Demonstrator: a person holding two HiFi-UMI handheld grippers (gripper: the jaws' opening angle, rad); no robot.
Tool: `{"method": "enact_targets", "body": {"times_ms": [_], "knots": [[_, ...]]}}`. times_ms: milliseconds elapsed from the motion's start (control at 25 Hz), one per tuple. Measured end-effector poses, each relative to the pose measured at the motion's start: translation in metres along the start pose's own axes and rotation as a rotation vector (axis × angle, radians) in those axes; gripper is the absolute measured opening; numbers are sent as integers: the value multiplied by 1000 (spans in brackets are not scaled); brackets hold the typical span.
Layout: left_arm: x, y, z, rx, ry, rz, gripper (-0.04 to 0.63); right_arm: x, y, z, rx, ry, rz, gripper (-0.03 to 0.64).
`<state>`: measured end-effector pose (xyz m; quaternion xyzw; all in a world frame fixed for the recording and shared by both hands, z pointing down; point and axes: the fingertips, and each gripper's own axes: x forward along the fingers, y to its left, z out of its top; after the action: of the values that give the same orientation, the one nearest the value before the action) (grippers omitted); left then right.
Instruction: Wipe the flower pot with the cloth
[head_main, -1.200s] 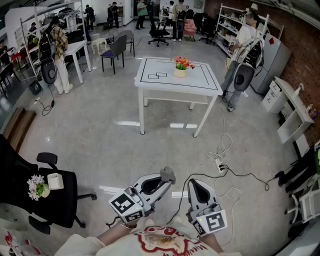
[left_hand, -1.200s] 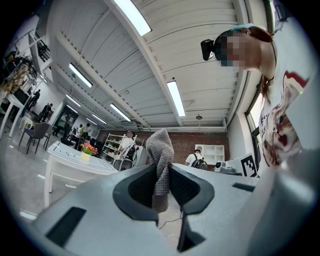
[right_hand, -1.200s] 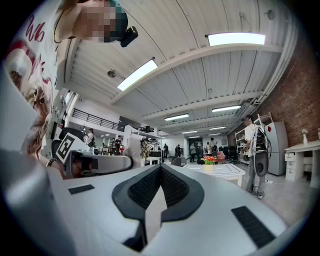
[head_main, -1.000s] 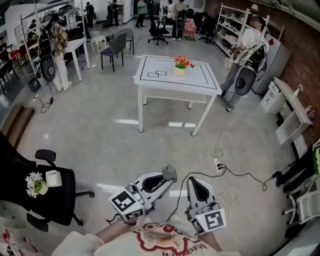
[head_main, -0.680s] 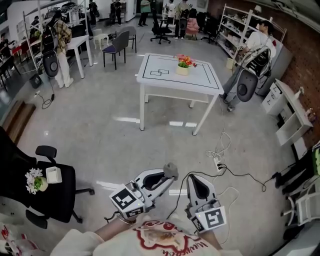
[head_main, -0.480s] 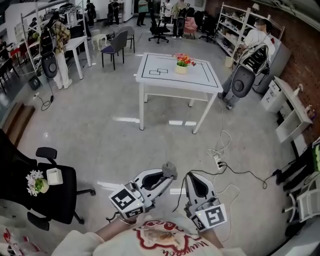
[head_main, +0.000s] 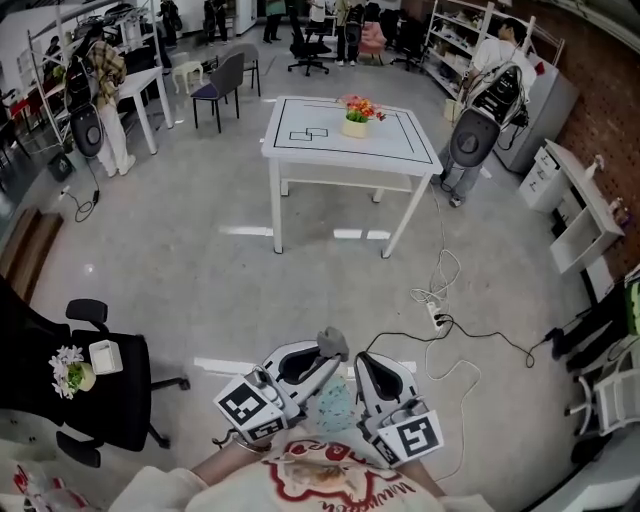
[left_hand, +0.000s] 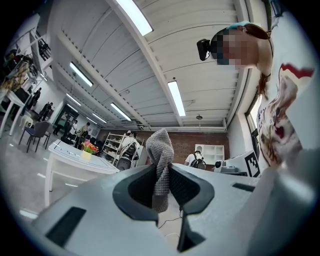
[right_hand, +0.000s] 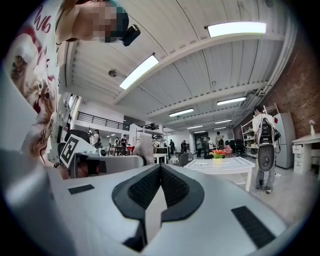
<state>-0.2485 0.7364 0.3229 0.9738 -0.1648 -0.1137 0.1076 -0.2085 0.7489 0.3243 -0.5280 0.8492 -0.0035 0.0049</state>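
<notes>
Above the floor (head_main: 200, 290) | left gripper (head_main: 324, 359) clamped on cloth (head_main: 332, 342) | right gripper (head_main: 362, 361) closed (empty)

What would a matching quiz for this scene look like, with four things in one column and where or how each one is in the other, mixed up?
Things:
1. cloth
2. flower pot
3. right tool
4. cable

Places or states:
A. standing on the white table
B. shut, with nothing in it
C. pinched in the left tool
D. lying on the floor

Pairs: 1-C, 2-A, 3-B, 4-D
</notes>
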Motion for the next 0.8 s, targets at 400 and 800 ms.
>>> {"method": "enact_targets", "body": {"times_ms": [400, 800], "knots": [[42, 75, 11, 30, -1, 71, 61, 70, -54, 4, -4, -32, 40, 0], [136, 153, 18, 33, 1, 94, 61, 144, -159, 16, -8, -47, 73, -1]]}}
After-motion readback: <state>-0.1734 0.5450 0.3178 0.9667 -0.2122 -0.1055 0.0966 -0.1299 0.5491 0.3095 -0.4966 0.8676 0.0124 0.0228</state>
